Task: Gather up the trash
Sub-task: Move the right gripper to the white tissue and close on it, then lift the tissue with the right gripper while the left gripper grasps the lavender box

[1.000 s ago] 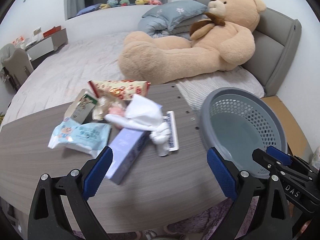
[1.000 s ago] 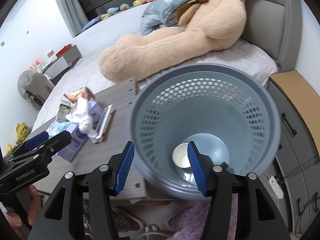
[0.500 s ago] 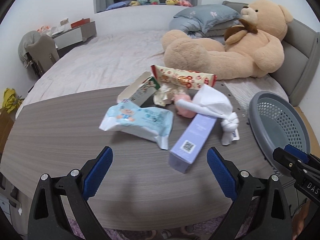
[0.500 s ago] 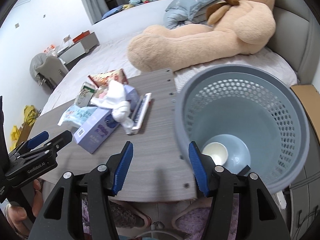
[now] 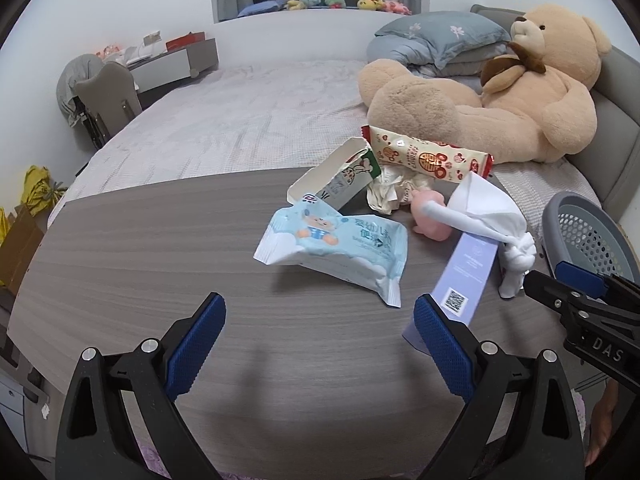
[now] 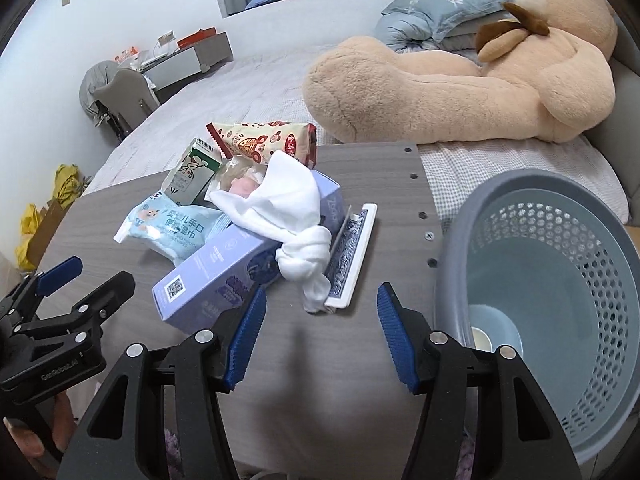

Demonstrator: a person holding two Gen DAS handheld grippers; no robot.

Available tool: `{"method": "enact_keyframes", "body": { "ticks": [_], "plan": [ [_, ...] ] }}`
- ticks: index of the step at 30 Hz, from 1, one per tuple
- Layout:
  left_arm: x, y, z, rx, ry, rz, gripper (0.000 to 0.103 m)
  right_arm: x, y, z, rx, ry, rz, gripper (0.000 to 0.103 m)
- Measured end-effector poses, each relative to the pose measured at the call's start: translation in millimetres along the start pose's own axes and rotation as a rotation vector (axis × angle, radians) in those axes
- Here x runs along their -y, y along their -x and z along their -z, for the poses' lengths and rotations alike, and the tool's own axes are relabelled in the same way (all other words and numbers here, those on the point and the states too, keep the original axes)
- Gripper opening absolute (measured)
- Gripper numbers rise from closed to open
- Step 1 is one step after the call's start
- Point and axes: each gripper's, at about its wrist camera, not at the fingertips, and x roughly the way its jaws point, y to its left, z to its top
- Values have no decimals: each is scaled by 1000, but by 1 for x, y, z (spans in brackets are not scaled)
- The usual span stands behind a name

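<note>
A pile of trash lies on the grey wooden table [image 5: 140,280]: a blue wet-wipe pack [image 5: 336,244], a purple box [image 5: 464,280], a knotted white cloth [image 5: 492,216], a green-and-white carton [image 5: 344,178], a red-patterned snack wrapper [image 5: 428,156], crumpled paper [image 5: 386,194] and a pink lump [image 5: 430,218]. My left gripper [image 5: 320,344] is open and empty, near the pile's front. My right gripper [image 6: 322,336] is open and empty, in front of the white cloth [image 6: 296,220], purple box [image 6: 224,276] and a flat blue card pack [image 6: 352,256]. The grey perforated bin [image 6: 560,280] stands at the right with a white cup [image 6: 484,334] inside.
A bed with a large teddy bear [image 5: 500,96] and pillows lies behind the table. A chair and desk [image 5: 120,80] stand at the far left. The right gripper also shows at the right edge of the left wrist view [image 5: 584,304]. The bin hangs at the table's right end.
Both grippers have swung left, away from the bin and toward the trash pile. The bin has slid to the right edge of both views. Both stay open and empty.
</note>
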Motion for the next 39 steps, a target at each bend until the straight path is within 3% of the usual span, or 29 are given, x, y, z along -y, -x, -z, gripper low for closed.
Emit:
{"method": "enact_keyframes", "body": {
  "ticks": [12, 19, 28, 39],
  "plan": [
    [-7, -11, -2, -17, 26, 18, 93, -13, -24, -9, -21, 65, 53, 51],
    [-7, -11, -1, -19, 26, 24, 93, -20, -29, -12, -24, 89, 62, 30],
    [1, -5, 1, -12, 3, 37, 93, -15, -12, -11, 9, 57, 35, 29],
    [27, 5, -2, -8, -34, 94, 93, 11, 41, -6, 99, -42, -29, 29]
  ]
}}
